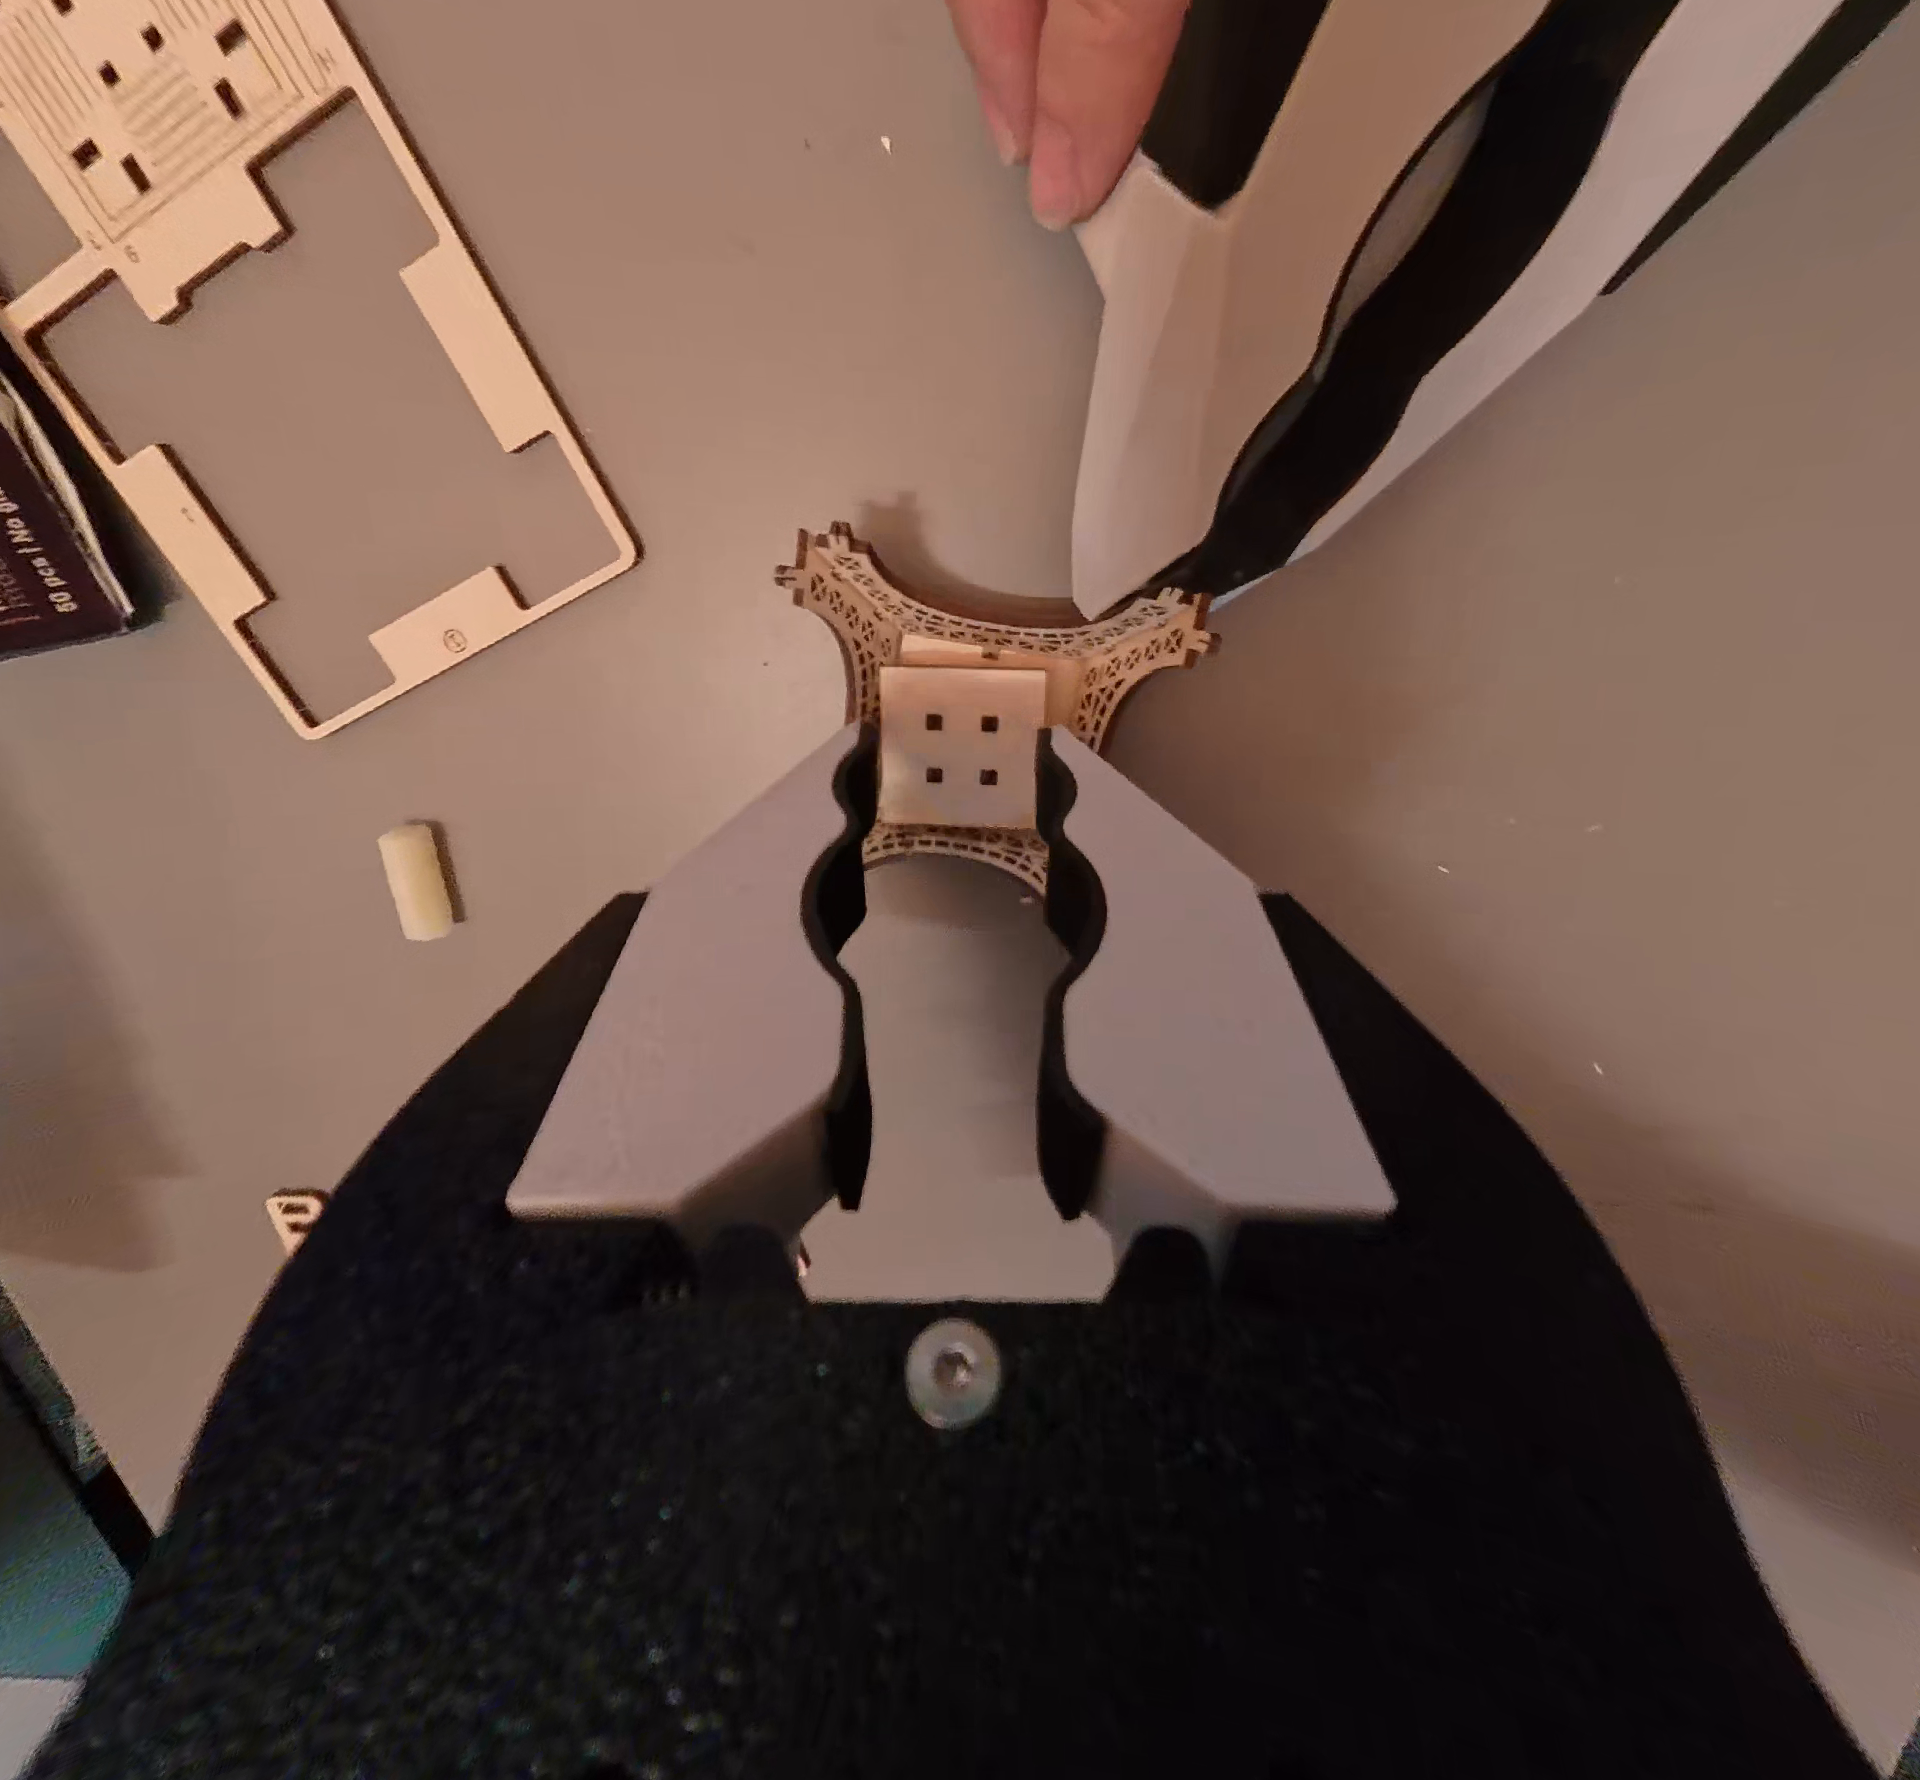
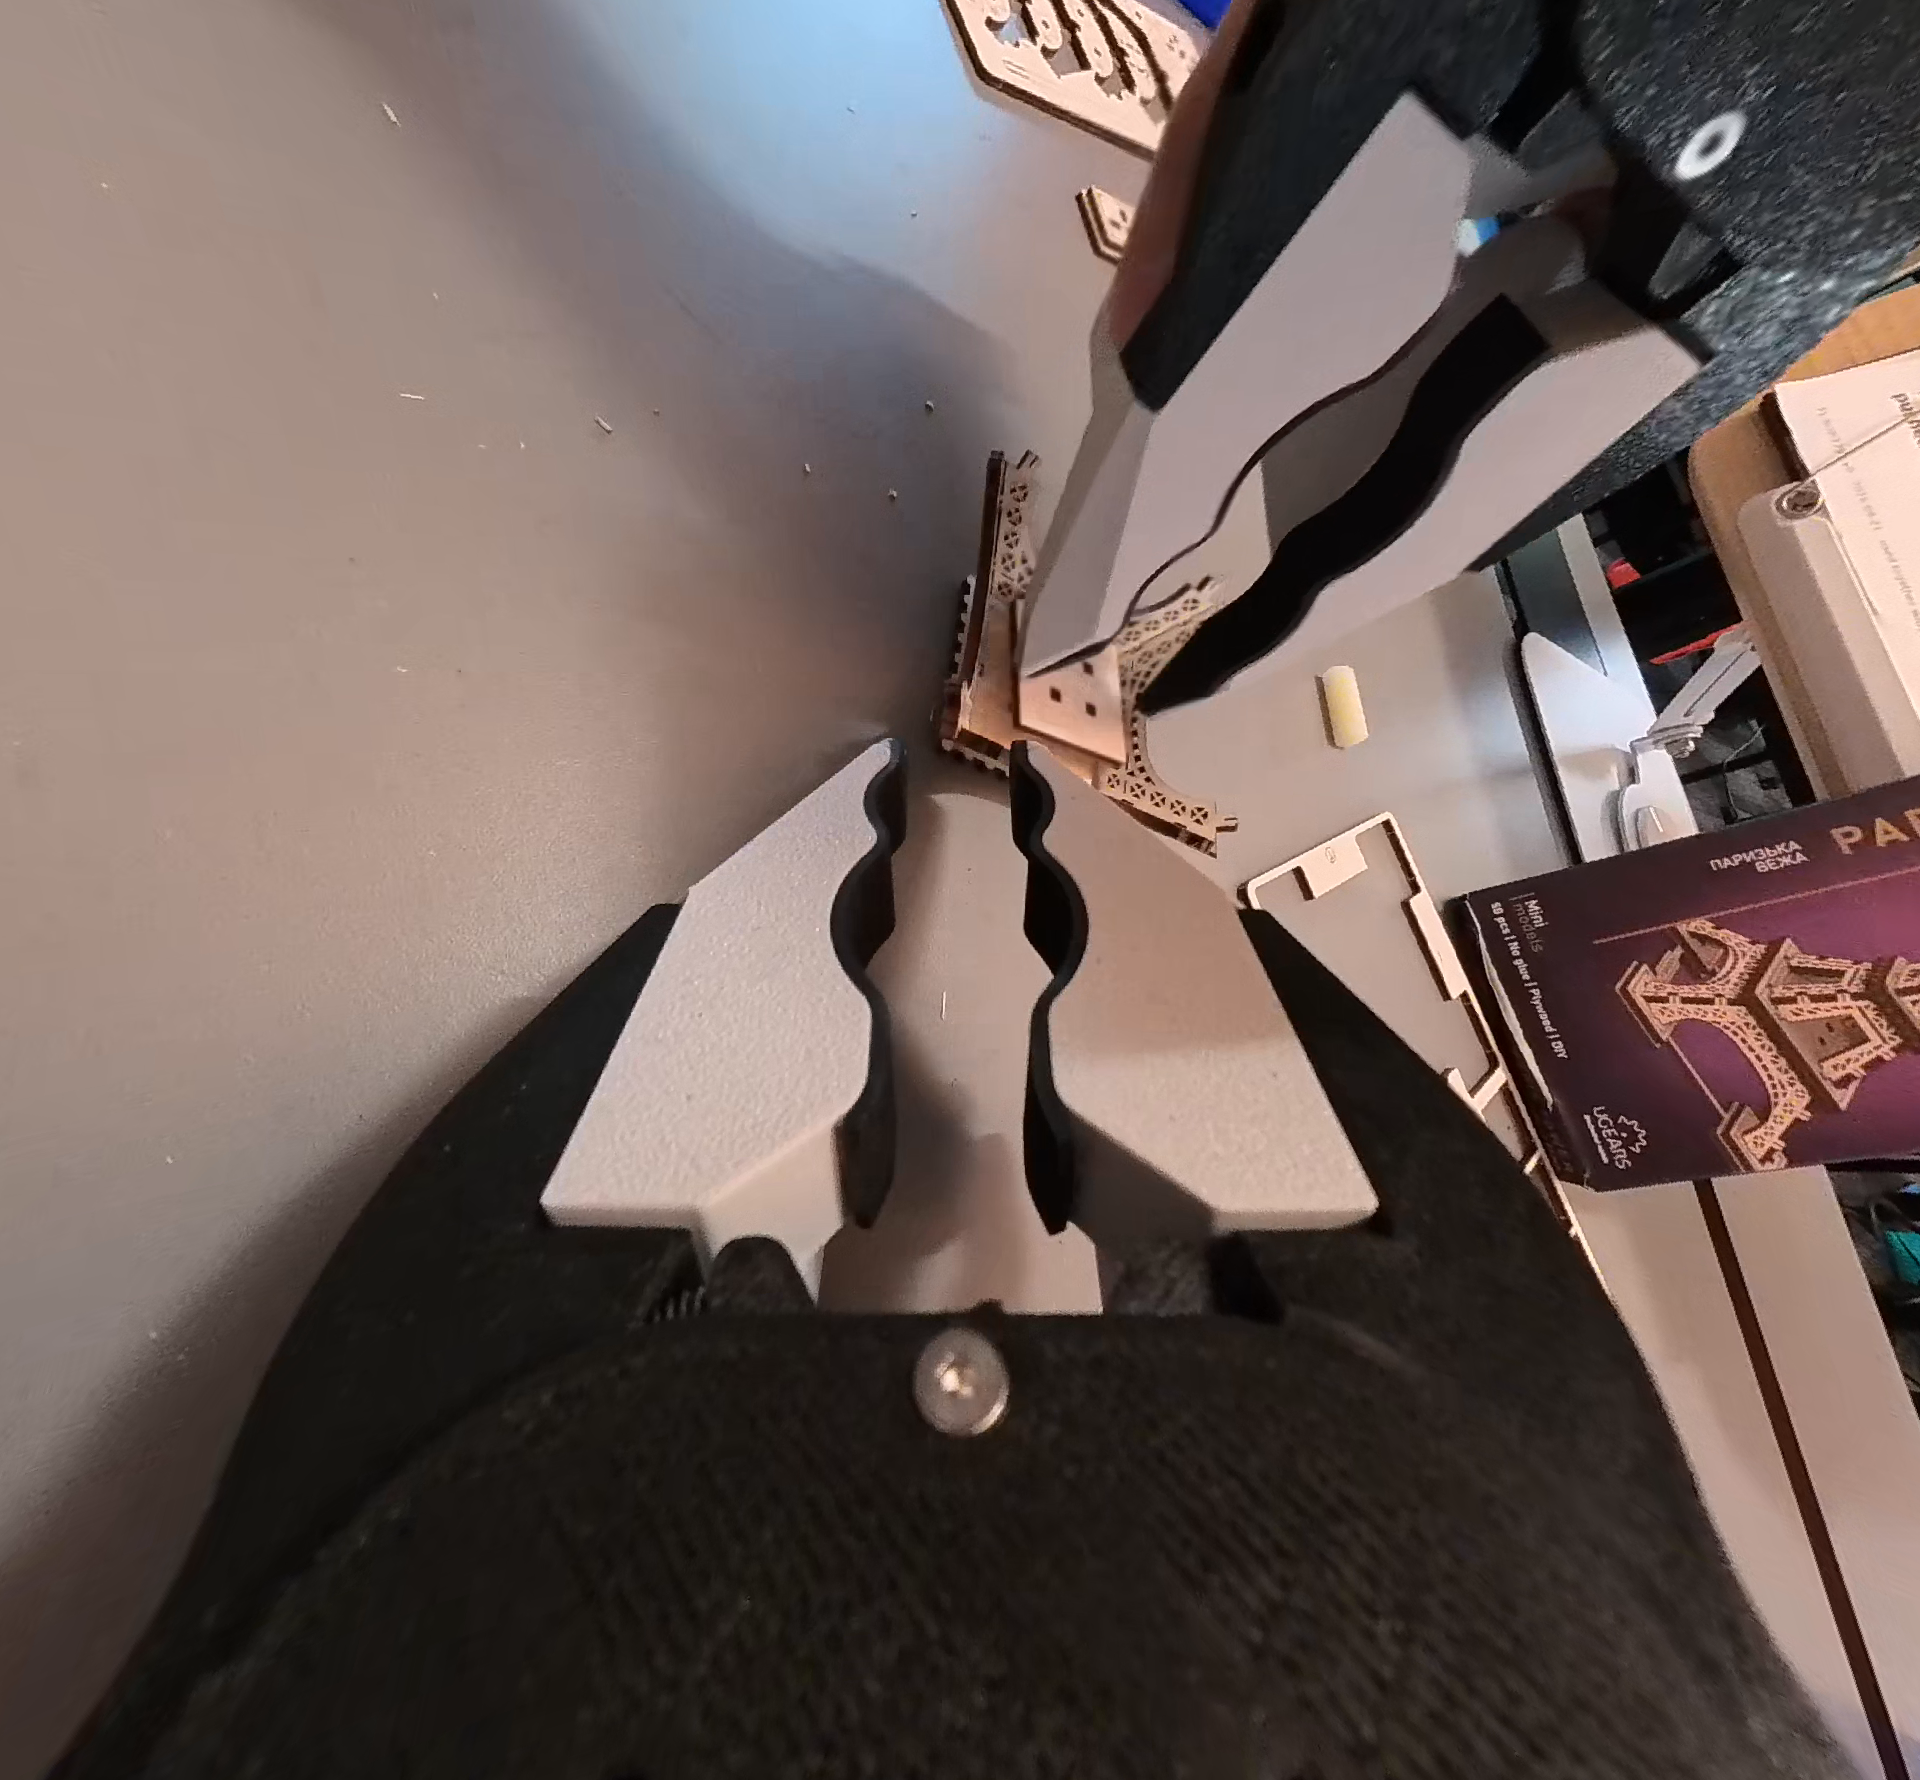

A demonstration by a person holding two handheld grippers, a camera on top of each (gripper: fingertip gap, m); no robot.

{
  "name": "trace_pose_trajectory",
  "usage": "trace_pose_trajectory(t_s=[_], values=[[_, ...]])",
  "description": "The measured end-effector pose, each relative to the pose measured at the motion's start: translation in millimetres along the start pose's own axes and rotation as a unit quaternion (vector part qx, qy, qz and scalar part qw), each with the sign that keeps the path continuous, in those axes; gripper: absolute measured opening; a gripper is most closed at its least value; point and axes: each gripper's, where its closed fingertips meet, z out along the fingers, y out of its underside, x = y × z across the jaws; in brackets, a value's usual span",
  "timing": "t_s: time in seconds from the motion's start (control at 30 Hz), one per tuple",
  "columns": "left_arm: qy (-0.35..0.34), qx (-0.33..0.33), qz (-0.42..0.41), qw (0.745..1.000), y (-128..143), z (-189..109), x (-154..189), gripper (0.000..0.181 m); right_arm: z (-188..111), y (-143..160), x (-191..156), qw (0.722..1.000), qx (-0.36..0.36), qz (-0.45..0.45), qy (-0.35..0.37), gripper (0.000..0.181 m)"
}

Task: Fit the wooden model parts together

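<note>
A small wooden lattice tower base [image 1: 862, 598] with four curved legs stands on the grey table. Its square top plate [image 1: 956, 785] has four small holes. My left gripper [image 1: 956, 743] is shut on the sides of this plate. The same hold shows in the right wrist view, where the left gripper [image 2: 1101, 686] comes in from the upper right onto the model [image 2: 1153, 795]. My right gripper [image 2: 956, 759] is narrowly open with nothing between its fingers, its tips just short of the model's edge. In the left wrist view its tip [image 1: 1107, 603] is at the far right leg.
A punched-out wooden parts sheet [image 1: 312, 380] lies at the left, next to a dark purple box [image 2: 1714, 1003]. A small cream cylinder [image 1: 418, 883] lies near the model. A person's fingers [image 1: 1060, 47] rest on the right gripper. Another parts sheet [image 2: 1039, 16] lies farther off.
</note>
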Motion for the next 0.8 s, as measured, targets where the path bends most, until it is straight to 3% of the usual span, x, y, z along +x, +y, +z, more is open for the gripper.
trace_pose_trajectory(t_s=[0.03, 0.33, 0.8], values=[[0.002, 0.007, -0.002, 1.0, -0.6, -3.6, -0.5, 0.027, 0.0, -0.2, -0.1, 1.0, 0.0, -0.001, 0.0, 0.017], [-0.02, 0.034, -0.031, 0.999, 5.4, -28.4, -19.7, 0.023, 0.6, -1.2, -1.4, 1.0, 0.004, -0.008, -0.002, 0.017], [0.015, -0.029, 0.008, 0.999, 5.9, -0.6, -2.9, 0.031, 0.8, -1.9, -1.8, 1.0, 0.007, -0.007, -0.006, 0.018]])
